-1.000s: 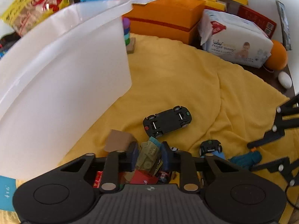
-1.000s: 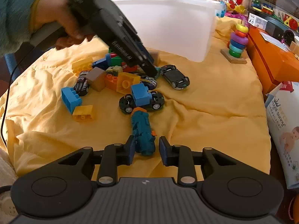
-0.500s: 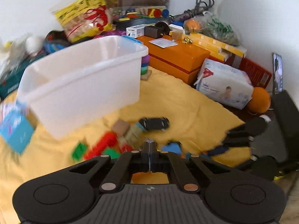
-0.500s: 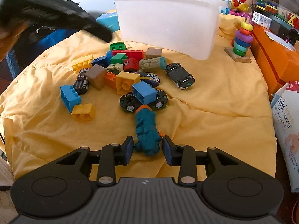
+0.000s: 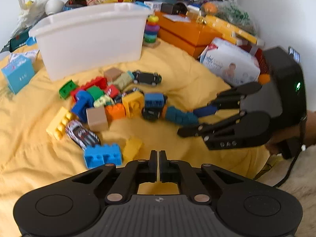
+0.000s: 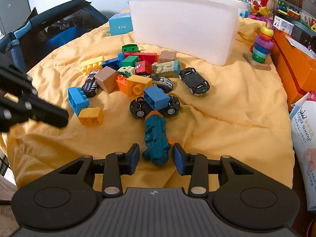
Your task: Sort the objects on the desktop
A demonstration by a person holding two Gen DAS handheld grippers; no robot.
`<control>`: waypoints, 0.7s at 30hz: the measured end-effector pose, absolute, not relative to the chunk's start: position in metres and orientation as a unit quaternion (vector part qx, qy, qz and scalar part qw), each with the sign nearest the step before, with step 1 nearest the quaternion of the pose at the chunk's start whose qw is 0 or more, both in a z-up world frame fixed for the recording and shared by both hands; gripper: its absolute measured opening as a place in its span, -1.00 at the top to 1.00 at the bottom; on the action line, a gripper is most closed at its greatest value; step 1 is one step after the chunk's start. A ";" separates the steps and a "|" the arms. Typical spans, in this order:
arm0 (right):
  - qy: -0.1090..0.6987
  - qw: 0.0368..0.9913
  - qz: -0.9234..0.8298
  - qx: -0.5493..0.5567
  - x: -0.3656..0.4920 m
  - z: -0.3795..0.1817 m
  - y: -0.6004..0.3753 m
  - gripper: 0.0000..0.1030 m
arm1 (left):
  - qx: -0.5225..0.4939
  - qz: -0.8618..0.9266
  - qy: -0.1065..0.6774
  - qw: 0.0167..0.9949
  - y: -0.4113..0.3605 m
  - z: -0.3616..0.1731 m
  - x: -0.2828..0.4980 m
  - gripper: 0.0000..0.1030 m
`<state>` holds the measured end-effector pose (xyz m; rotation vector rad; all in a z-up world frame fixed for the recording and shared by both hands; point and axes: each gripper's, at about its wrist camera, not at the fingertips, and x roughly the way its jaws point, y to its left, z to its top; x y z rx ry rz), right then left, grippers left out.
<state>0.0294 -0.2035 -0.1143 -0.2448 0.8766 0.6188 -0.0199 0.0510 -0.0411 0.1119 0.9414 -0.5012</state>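
Note:
A pile of toy bricks (image 6: pixel 138 85) and toy cars (image 6: pixel 194 84) lies on the yellow cloth (image 6: pixel 227 108) in front of a white plastic bin (image 6: pixel 185 25). Nearest me lies a teal toy vehicle (image 6: pixel 156 138), its rear end between the fingers of my right gripper (image 6: pixel 156 158), which is open with a gap on each side. The left wrist view shows the same pile (image 5: pixel 110 102), the bin (image 5: pixel 92 39) and the right gripper (image 5: pixel 194 121) around the teal toy (image 5: pixel 179 116). My left gripper (image 5: pixel 159 158) hangs shut and holds nothing, back from a blue brick (image 5: pixel 102 156).
A ring-stacker toy (image 6: pixel 260 47) stands right of the bin. Orange boxes (image 6: pixel 296 65) and a wipes pack (image 6: pixel 304 138) line the right edge. A blue box (image 6: pixel 120 24) sits left of the bin. A dark chair (image 6: pixel 49 31) is beyond the left edge.
My left gripper drew back from the pile, left the olive toy truck lying there and shut with nothing in it. My right gripper stayed around the teal toy, its jaws slightly wider.

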 end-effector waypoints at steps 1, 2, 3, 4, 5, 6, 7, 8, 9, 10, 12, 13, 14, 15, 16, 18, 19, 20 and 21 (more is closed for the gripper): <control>0.416 0.852 0.295 -0.118 0.029 -0.114 -0.204 0.17 | 0.059 -0.234 0.449 0.861 0.049 -0.044 -0.021 0.88; 0.416 0.852 0.296 -0.119 0.028 -0.114 -0.204 0.16 | 0.064 -0.230 0.449 0.861 0.047 -0.047 -0.021 0.87; 0.416 0.851 0.297 -0.119 0.028 -0.114 -0.204 0.12 | 0.067 -0.226 0.450 0.861 0.046 -0.049 -0.021 0.86; 0.416 0.850 0.299 -0.119 0.027 -0.114 -0.205 0.08 | 0.066 -0.224 0.452 0.861 0.045 -0.052 -0.020 0.79; 0.417 0.850 0.301 -0.120 0.027 -0.114 -0.205 0.07 | 0.064 -0.224 0.453 0.860 0.045 -0.053 -0.020 0.76; 0.416 0.849 0.302 -0.121 0.027 -0.114 -0.205 0.06 | 0.062 -0.223 0.454 0.860 0.044 -0.055 -0.020 0.66; 0.416 0.849 0.301 -0.120 0.026 -0.113 -0.205 0.05 | 0.062 -0.224 0.454 0.860 0.043 -0.055 -0.021 0.59; 0.416 0.850 0.300 -0.119 0.025 -0.113 -0.205 0.04 | 0.063 -0.224 0.453 0.861 0.042 -0.055 -0.022 0.54; 0.417 0.850 0.299 -0.119 0.025 -0.113 -0.205 0.01 | 0.065 -0.221 0.451 0.862 0.041 -0.055 -0.023 0.43; 0.416 0.850 0.300 -0.119 0.026 -0.113 -0.206 -0.02 | 0.067 -0.220 0.449 0.863 0.040 -0.055 -0.023 0.38; 0.415 0.851 0.299 -0.120 0.026 -0.113 -0.208 -0.07 | 0.069 -0.219 0.448 0.864 0.039 -0.055 -0.022 0.33; 0.415 0.851 0.298 -0.119 0.027 -0.113 -0.210 -0.07 | 0.070 -0.218 0.448 0.864 0.040 -0.055 -0.022 0.33; 0.415 0.852 0.297 -0.118 0.027 -0.113 -0.211 -0.07 | 0.071 -0.216 0.448 0.865 0.039 -0.055 -0.021 0.33; 0.415 0.851 0.298 -0.118 0.028 -0.113 -0.211 -0.07 | 0.073 -0.213 0.448 0.865 0.040 -0.054 -0.021 0.31; 0.414 0.851 0.300 -0.120 0.028 -0.113 -0.212 -0.06 | 0.076 -0.212 0.447 0.866 0.040 -0.054 -0.020 0.27; 0.413 0.849 0.304 -0.127 0.028 -0.111 -0.211 -0.05 | 0.080 -0.211 0.447 0.866 0.041 -0.055 -0.020 0.23; 0.410 0.849 0.306 -0.131 0.028 -0.110 -0.210 -0.04 | 0.080 -0.211 0.447 0.865 0.042 -0.055 -0.020 0.23; 0.408 0.849 0.308 -0.135 0.028 -0.109 -0.209 -0.03 | 0.079 -0.213 0.448 0.864 0.043 -0.055 -0.021 0.23; 0.406 0.849 0.310 -0.139 0.028 -0.109 -0.208 -0.02 | 0.079 -0.216 0.448 0.864 0.043 -0.055 -0.021 0.23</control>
